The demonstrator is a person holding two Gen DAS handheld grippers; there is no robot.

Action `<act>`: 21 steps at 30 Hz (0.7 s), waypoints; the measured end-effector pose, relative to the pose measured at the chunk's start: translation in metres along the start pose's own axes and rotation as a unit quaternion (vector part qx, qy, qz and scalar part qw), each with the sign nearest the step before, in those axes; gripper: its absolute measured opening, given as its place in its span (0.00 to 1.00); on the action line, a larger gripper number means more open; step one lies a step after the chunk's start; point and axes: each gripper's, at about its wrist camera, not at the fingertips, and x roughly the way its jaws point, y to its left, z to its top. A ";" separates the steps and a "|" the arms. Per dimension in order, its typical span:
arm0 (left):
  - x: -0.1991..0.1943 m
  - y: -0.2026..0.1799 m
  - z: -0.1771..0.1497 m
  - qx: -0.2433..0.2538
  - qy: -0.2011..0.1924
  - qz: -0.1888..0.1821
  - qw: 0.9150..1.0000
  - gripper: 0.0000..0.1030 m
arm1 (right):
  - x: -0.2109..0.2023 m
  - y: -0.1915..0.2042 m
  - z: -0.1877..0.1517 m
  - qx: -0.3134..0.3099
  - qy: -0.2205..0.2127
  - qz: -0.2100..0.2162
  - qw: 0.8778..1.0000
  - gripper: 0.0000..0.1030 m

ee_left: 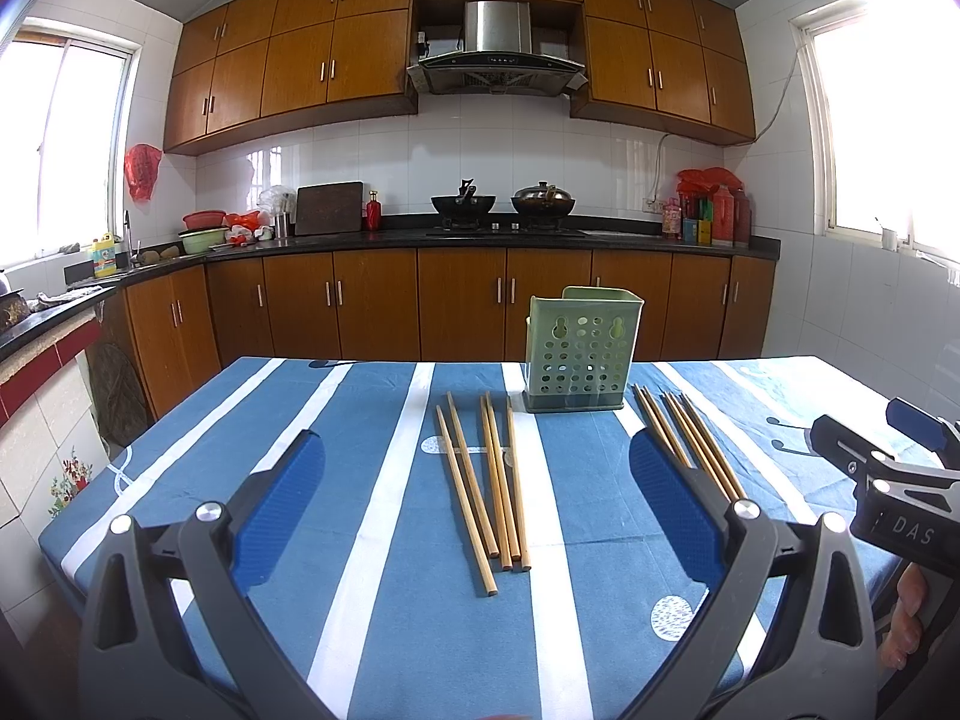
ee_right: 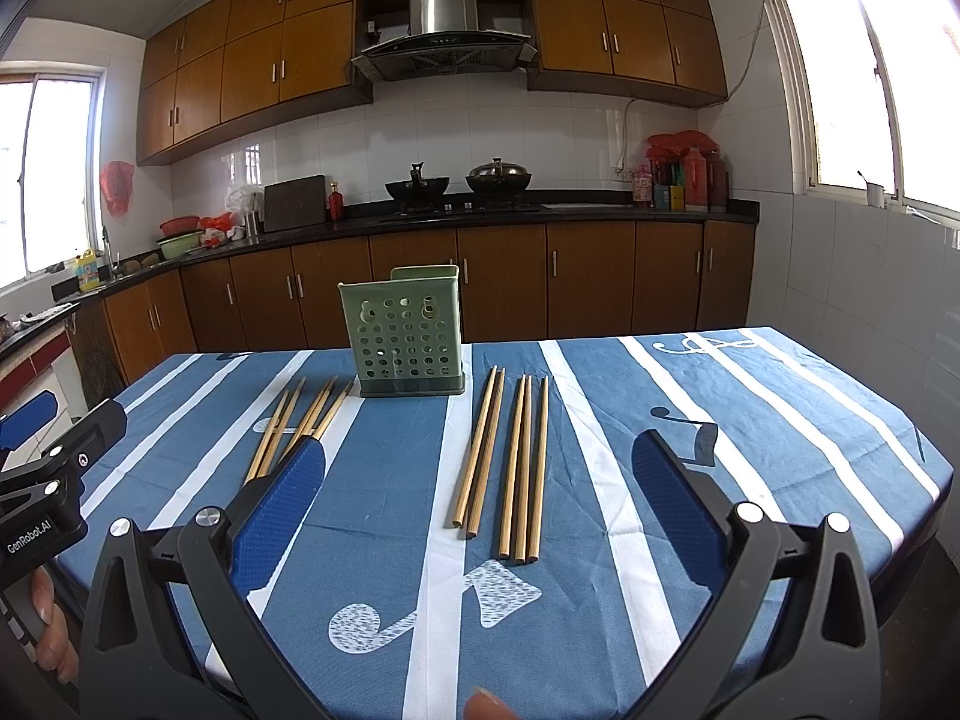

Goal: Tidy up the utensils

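A green perforated utensil holder point(ee_left: 579, 351) stands upright on the blue striped tablecloth point(ee_left: 372, 480); it also shows in the right wrist view point(ee_right: 408, 333). Several wooden chopsticks point(ee_left: 489, 480) lie left of the holder, between the fingers of my open, empty left gripper point(ee_left: 474, 450). Another group of chopsticks point(ee_left: 690, 441) lies to the holder's right. In the right wrist view that right group point(ee_right: 510, 456) lies between the fingers of my open, empty right gripper point(ee_right: 480, 450), and the left group point(ee_right: 300, 426) lies beyond its left finger. Both grippers hover above the table.
The right gripper's body point(ee_left: 888, 480) shows at the left wrist view's right edge; the left gripper's body point(ee_right: 54, 480) at the right wrist view's left edge. Kitchen counter with woks point(ee_left: 501, 204) and cabinets stand behind the table. The table's far edge is just behind the holder.
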 end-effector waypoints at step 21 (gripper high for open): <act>0.000 0.003 -0.001 0.001 0.001 -0.001 1.000 0.96 | 0.000 -0.002 0.001 0.001 0.001 0.000 1.000 0.98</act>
